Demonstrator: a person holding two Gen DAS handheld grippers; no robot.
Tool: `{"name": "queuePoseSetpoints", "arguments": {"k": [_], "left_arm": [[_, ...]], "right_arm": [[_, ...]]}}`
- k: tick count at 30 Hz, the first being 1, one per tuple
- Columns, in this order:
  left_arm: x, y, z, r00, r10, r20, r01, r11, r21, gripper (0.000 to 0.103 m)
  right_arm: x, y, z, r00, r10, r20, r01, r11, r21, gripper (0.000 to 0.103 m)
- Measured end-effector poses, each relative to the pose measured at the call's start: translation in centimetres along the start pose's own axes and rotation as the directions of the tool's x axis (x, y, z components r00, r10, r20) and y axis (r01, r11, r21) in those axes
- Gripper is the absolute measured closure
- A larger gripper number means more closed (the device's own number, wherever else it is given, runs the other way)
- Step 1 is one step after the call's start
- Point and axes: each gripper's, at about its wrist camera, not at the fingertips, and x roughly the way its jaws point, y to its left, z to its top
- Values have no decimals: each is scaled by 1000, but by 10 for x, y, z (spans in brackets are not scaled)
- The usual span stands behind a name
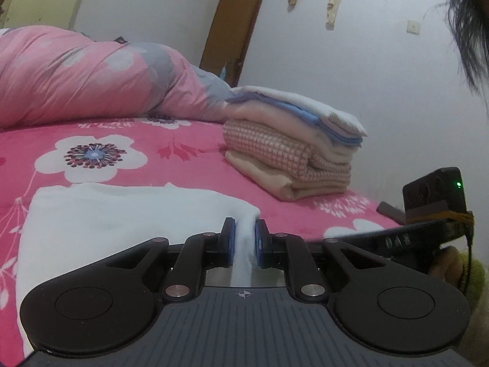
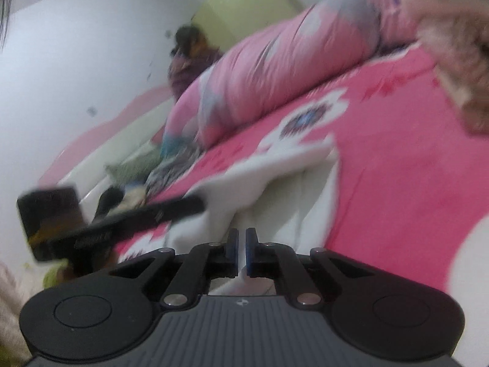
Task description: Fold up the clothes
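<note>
While the left tool [image 1: 244, 238] pinches soft white cloth [image 1: 122, 214], the right tool [image 2: 242, 250] is pressed together.

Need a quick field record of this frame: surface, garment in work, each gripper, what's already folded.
surface: bed with pink flowered sheet
garment: white cloth, lying flat on the sheet
left gripper: shut on a raised fold of the white cloth
right gripper: shut; white cloth lies just ahead of it, grip not clear because the view is blurred
folded pile: stacked on the sheet beyond the cloth, apart from it
background: rolled pink quilt at the far side of the bed
</note>
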Motion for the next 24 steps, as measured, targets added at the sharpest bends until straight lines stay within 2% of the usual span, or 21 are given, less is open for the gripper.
{"name": "queuePoseSetpoints", "arguments": {"k": [3, 7, 13, 14, 15, 16, 21, 24], "left_arm": [[-2, 1, 0, 1000, 1, 9, -1, 1000, -10, 91], [-2, 2, 0, 1000, 1, 12, 0, 1000, -17, 91], [-2, 3, -1, 1000, -6, 13, 6, 1000, -22, 91], [-1, 3, -2, 1000, -7, 13, 7, 1000, -23, 91], [-1, 3, -2, 1000, -8, 13, 8, 1000, -24, 91], [0, 3, -2, 1000, -8, 12, 9, 1000, -25, 91], [1, 2, -4, 1000, -10, 11, 10, 1000, -26, 91], [0, 2, -4, 1000, -7, 16, 8, 1000, -31, 91]], "right_arm": [[13, -11, 9, 999, -44, -23, 45, 997, 62, 95], [40, -23, 15, 995, -33, -97, 44, 992, 117, 87], [56, -29, 16, 989, -7, -148, 27, 991, 135, 89], [58, -29, 16, 989, -8, -146, 27, 991, 130, 90], [58, -29, 18, 991, -12, -137, 30, 992, 125, 100], [58, -28, 19, 992, -18, -121, 33, 992, 121, 103], [50, -26, 25, 998, -64, -11, 65, 991, 117, 103], [51, -34, 29, 996, -88, -4, 88, 984, 152, 103]]}}
